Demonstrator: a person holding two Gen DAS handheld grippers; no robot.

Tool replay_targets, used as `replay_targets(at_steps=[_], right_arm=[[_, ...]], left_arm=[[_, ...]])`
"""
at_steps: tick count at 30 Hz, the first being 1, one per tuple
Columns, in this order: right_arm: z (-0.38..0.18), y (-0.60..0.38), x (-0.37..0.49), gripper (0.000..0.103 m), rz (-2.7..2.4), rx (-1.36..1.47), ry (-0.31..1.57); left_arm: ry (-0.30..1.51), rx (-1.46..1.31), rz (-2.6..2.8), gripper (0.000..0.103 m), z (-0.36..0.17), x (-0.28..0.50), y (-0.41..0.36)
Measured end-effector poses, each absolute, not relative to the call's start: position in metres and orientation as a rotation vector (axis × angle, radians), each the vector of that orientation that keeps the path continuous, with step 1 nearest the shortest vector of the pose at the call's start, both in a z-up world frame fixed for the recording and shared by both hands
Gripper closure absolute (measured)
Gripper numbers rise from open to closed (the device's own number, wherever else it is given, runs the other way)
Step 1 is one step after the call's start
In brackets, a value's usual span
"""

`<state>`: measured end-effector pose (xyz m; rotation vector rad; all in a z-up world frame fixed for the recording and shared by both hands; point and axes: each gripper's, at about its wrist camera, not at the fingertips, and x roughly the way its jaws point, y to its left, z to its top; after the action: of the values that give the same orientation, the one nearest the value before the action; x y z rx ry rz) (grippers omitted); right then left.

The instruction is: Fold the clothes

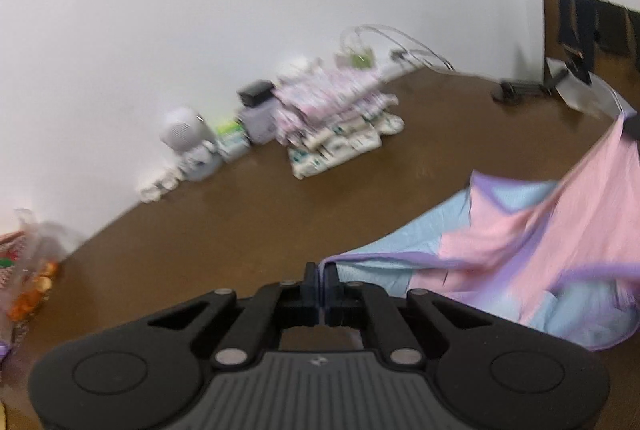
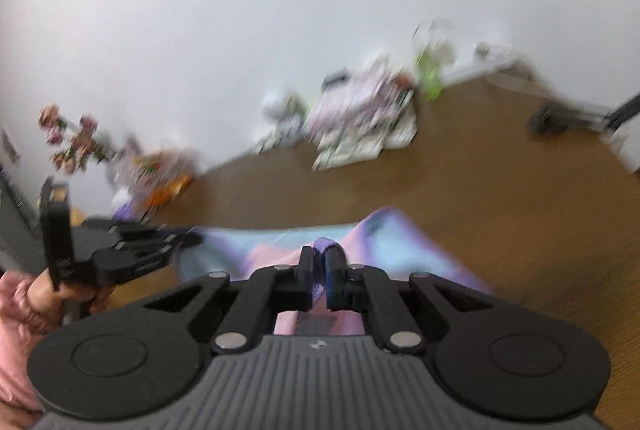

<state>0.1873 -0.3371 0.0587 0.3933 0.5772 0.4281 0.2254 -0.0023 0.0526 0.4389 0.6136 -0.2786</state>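
A pink and light-blue garment (image 1: 500, 230) with purple trim hangs stretched between my two grippers above the brown table (image 1: 240, 214). In the left wrist view my left gripper (image 1: 323, 272) is shut on a purple-trimmed corner of it. My right gripper (image 1: 631, 126) shows at the far right edge, pinching the raised pink end. In the right wrist view the right gripper (image 2: 319, 262) is shut on a bunched purple hem of the garment (image 2: 404, 250). The left gripper (image 2: 194, 239) reaches in from the left, gripping the blue edge, held by a person's hand (image 2: 36, 294).
A stack of folded patterned clothes (image 1: 340, 126) lies by the white wall, with a white round device (image 1: 180, 130) and small boxes beside it. A bag with orange contents (image 1: 32, 282) sits at the left. A black stand (image 1: 516, 90) is at the far right.
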Motion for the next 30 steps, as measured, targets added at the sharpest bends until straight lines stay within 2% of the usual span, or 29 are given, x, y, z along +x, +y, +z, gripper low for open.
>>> replay_targets(at_steps=[10,14,18,23,24,26,27,30], right_arm=[[0.156,-0.355,0.178,0.099,0.426,0.311,0.309],[0.18,-0.349,0.164,0.098,0.456,0.275,0.239],[0.183,-0.328,0.189,0.098,0.498,0.261,0.296],[0.14,-0.266,0.249,0.098,0.547,0.233,0.469],[0.127,-0.254,0.26,0.098,0.551,0.234,0.5],[0.103,-0.235,0.284,0.098,0.553,0.244,0.56],[0.093,-0.227,0.298,0.098,0.551,0.249,0.59],[0.063,-0.206,0.328,0.098,0.537,0.261,0.668]], left_arm=[[0.485,0.406,-0.264,0.101,0.116,0.189,-0.002],[0.477,0.43,-0.319,0.101,0.125,0.165,-0.006],[0.579,0.447,-0.317,0.097,0.094,0.173,-0.013],[0.771,0.368,-0.259,0.094,0.021,0.203,0.001],[0.797,0.346,-0.239,0.089,0.009,0.207,0.008],[0.837,0.315,-0.195,0.058,-0.007,0.215,0.024],[0.842,0.305,-0.169,0.035,-0.011,0.216,0.031],[0.804,0.278,-0.143,0.034,-0.005,0.21,0.048]])
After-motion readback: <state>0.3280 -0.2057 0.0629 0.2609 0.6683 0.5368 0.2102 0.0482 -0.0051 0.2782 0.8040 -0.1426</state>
